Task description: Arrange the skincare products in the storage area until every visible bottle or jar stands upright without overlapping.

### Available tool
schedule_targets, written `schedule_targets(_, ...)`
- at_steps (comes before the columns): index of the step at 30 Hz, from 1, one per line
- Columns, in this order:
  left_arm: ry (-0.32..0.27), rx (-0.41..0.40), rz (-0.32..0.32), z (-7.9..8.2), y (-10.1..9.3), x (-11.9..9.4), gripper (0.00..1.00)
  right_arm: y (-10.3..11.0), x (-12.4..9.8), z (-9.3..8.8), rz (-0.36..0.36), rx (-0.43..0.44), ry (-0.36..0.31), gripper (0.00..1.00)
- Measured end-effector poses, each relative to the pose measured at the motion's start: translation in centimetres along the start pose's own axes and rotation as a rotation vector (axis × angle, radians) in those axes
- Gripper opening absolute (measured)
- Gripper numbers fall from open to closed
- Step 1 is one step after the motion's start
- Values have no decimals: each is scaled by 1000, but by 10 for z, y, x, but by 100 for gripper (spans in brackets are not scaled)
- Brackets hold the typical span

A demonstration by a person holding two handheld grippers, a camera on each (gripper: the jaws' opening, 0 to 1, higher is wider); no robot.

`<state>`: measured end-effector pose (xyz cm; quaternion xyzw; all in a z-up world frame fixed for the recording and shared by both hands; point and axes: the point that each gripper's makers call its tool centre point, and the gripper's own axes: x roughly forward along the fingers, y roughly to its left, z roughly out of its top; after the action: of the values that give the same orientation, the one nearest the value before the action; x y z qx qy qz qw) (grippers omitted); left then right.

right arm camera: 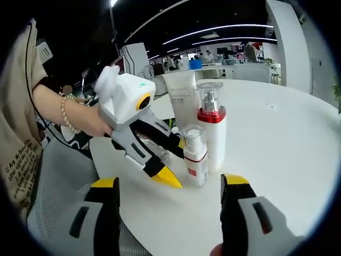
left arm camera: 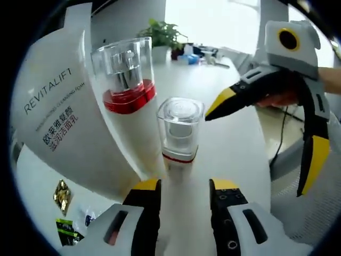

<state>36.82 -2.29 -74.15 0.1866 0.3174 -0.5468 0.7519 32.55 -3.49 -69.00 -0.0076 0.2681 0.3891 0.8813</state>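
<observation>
Three products stand upright on the white table (right arm camera: 277, 138). Nearest the left gripper (left arm camera: 184, 194), whose jaws stand spread and empty, is the small pump bottle (left arm camera: 179, 133) — just beyond its tips. Close squarely on the body below the clear cap. Just behind stand the tall pump bottle (left arm camera: 128, 90) and the cleanser tube (left arm camera: 53, 117). The right gripper (right arm camera: 169, 188) is spread wide, holding nothing.

A small clear-capped bottle (left arm camera: 179, 136) is seen upright on the white worktop (left arm camera: 240, 144), just beyond the open left tongs (left arm camera: 185, 188), beside a taller red-collared bottle (left arm camera: 128, 96).
</observation>
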Motion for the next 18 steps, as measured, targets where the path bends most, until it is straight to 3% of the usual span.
schedule_targets(5,-17,-32,14,-3,-1,-14,40,5,-3,3,-5,-7,-3,78)
schedule_targets(14,-50,-167,61,-18,2,-43,52,14,-9,1,-13,-10,-2,80)
schedule_targets(18,-26,-205,74,-33,3,-54,61,17,-11,0,-15,-13,0,81)
